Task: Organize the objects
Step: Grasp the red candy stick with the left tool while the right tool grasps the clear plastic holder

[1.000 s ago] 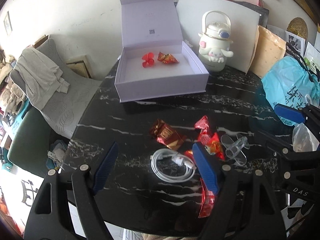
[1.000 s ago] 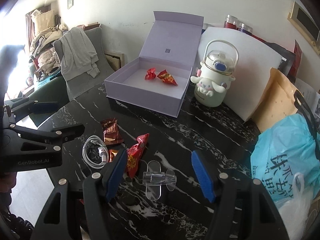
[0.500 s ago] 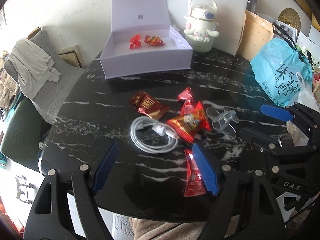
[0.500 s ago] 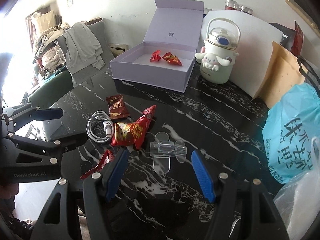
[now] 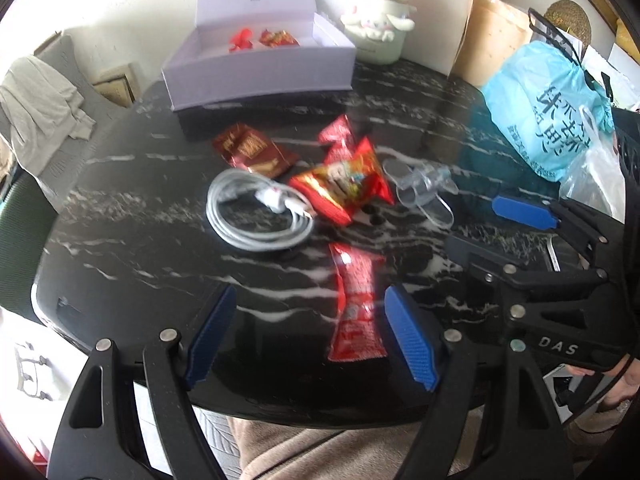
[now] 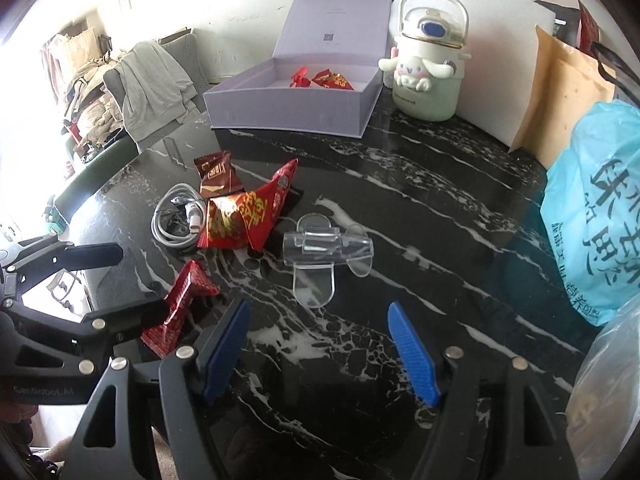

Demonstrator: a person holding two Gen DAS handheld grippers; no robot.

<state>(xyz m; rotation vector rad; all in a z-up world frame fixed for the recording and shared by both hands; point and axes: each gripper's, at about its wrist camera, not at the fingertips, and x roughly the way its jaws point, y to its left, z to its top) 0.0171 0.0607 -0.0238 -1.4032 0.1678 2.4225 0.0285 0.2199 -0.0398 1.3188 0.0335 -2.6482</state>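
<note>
**Two items boxed, the rest left on the table**

The lavender box (image 6: pixel 294 114) stood open at the far side of the black marble table (image 6: pixel 420 208), its lid upright, and two red items (image 6: pixel 322 79) lay inside it. That looked like the part of the tidying already done. The larger share was left. Near the middle of the table lay a dark red packet (image 6: pixel 216 174), a coiled white cable (image 6: pixel 176 222) and two bright red snack packets (image 6: pixel 248 214) overlapping one another, the cable's plug touching the nearer of them. A clear plastic holder (image 6: pixel 324 250) lay just beside that heap, on its right. A long red packet (image 5: pixel 356 304) sat apart, nearest the table's front edge.

The left gripper (image 5: pixel 308 338) was held low over that front edge, its blue fingers spread wide and empty, with the long red packet lying between them on the table (not pinched, as far as the left wrist view showed). The right gripper (image 6: pixel 320 354) hovered beside it, likewise wide open and holding nothing, pointed at the clear holder a little ahead of its fingertips. The white kettle (image 6: pixel 426 74) and blue bag (image 6: pixel 596 232) at the table's edge seemed no part of the sorting.
</note>
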